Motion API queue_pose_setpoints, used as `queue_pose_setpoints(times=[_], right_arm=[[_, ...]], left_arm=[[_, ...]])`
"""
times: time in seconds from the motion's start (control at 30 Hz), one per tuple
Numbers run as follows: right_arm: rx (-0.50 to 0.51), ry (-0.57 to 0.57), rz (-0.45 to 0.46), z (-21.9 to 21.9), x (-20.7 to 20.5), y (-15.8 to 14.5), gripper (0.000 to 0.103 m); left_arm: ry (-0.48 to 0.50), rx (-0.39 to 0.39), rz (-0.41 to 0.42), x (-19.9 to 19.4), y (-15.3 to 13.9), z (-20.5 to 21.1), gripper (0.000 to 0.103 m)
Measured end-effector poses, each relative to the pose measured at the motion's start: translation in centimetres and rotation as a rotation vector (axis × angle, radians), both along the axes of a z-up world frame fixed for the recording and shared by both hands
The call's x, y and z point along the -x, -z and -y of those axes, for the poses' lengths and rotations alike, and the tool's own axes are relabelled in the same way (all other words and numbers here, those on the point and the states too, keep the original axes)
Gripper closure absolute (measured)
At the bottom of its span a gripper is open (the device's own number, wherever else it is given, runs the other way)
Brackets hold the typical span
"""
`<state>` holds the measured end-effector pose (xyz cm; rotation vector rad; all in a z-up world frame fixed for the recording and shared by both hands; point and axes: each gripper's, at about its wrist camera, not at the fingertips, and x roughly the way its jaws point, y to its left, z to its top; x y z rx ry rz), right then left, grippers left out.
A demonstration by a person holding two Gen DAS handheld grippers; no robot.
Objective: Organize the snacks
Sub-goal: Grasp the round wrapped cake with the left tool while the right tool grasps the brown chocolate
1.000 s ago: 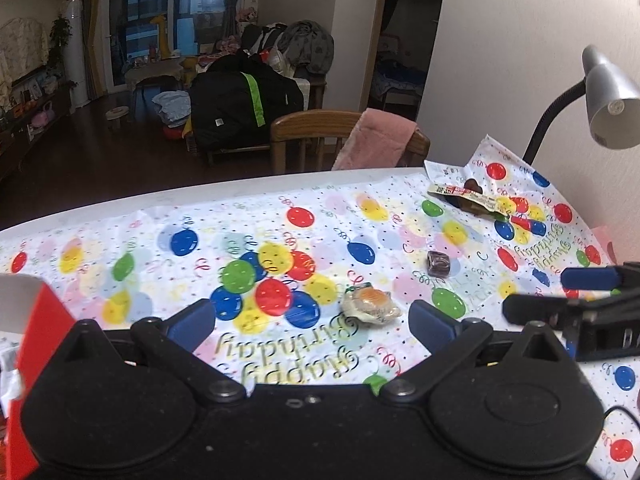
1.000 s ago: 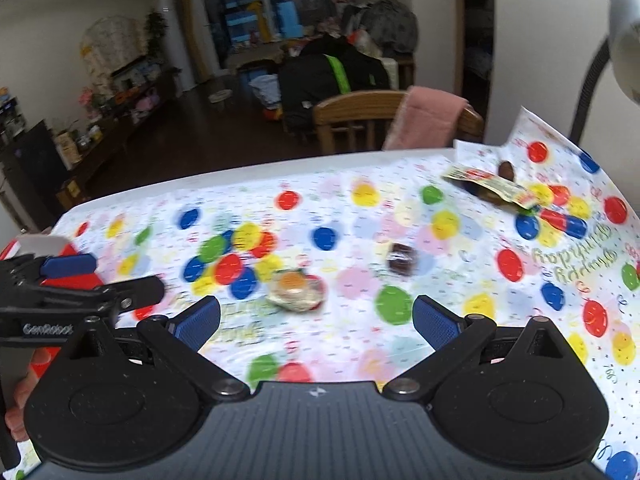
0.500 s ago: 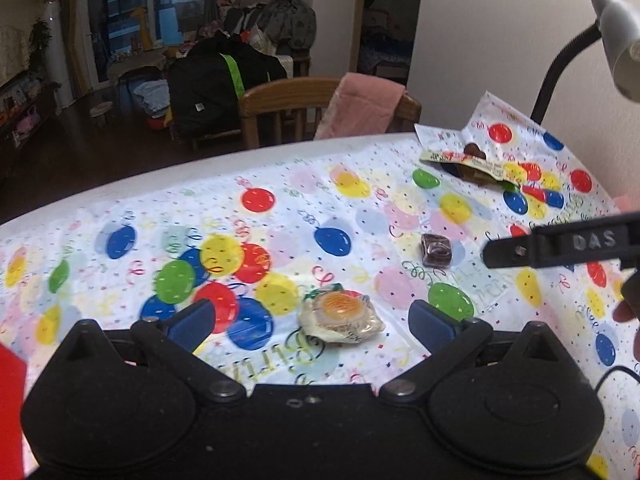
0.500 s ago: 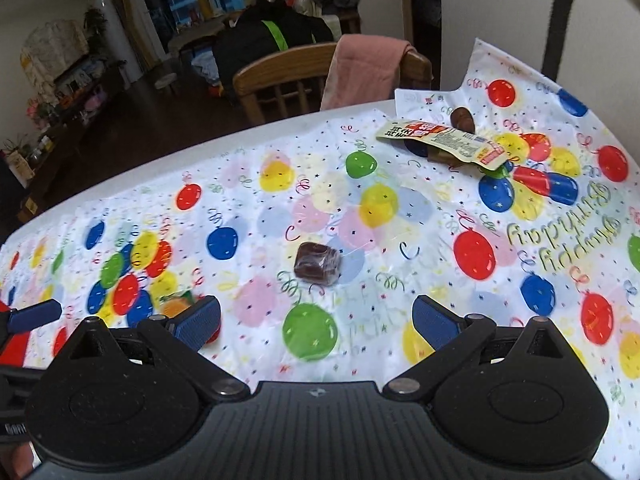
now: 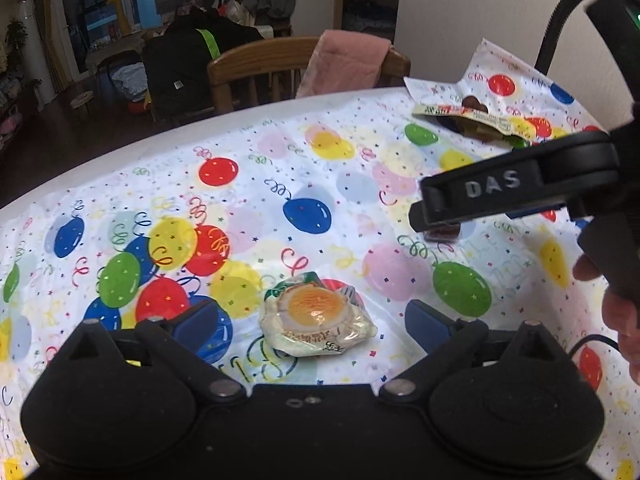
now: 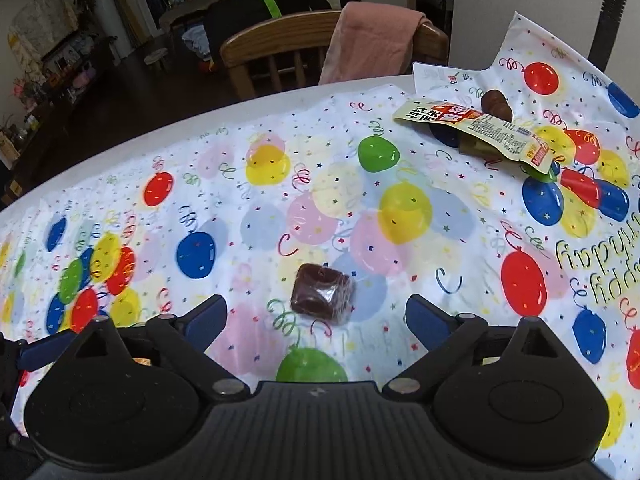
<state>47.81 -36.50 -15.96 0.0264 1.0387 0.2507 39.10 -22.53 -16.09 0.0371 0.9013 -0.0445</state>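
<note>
Snacks lay scattered on a table covered with a balloon-print birthday cloth (image 6: 404, 208) as two hand-held claws hovered low over it. Left claw (image 5: 310, 322) stood wide open and empty, its blue-tipped fingers (image 5: 198, 320) spread to either side of a clear-wrapped egg snack (image 5: 316, 320) that rested flat on the cloth between them, touching neither. Right claw (image 6: 316, 316) was likewise spread wide and held nothing; a small brown wrapped sweet (image 6: 322, 292) sat on the cloth between its fingers (image 6: 424, 318), slightly nearer the left one and clear of both. Seen from the left camera, the right claw's black arm, lettered "DAS", reached in from the right and hid most of that sweet (image 5: 442, 234). Farther ahead of the right claw and off to its right, a long yellow-and-red packet (image 6: 476, 128) lay on a raised fold of the cloth, with a dark brown lump (image 6: 496, 104) just behind it. A wooden chair (image 6: 280, 44) draped with a pink towel (image 6: 372, 40) stood beyond the table's far edge.
</note>
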Motion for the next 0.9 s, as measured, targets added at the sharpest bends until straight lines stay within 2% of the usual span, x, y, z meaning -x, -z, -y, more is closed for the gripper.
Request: queue_pose_setpoints(times=[0.07,0.13,0.2,0.27,0.4,0.7,0.9], right_arm=[[0.002,0.001,-0.013,-0.2,-0.5,0.5,0.018],[0.004,0.008,-0.024,-0.4,-0.9,1.0,0.021],[0.006,0.017,-0.031,-0.5,-1.2,1.3,0.023],[0.006,0.016,-0.035,-0.7,-1.5,1.6,0.033],[0.006,0.012,-0.049,-1.1,-1.7,2.1,0.039],[0.045,0.019,-0.037,-1.4,-1.6,2.2,0.065],[0.042,0.019,-0.045,-1.2,-1.1,2.0,0.068]], left_arm=[[0.002,0.001,-0.008,-0.3,0.4,0.0,0.007],[0.003,-0.003,-0.015,-0.6,0.7,0.0,0.011],[0.004,-0.006,-0.027,-0.9,1.1,0.0,0.019],[0.004,-0.004,-0.037,-1.1,1.3,0.0,0.027],[0.016,-0.016,-0.034,-1.1,1.5,0.3,0.035],[0.026,-0.033,-0.038,-1.1,1.5,0.5,0.038],[0.017,-0.024,-0.050,-0.7,1.3,0.2,0.039]])
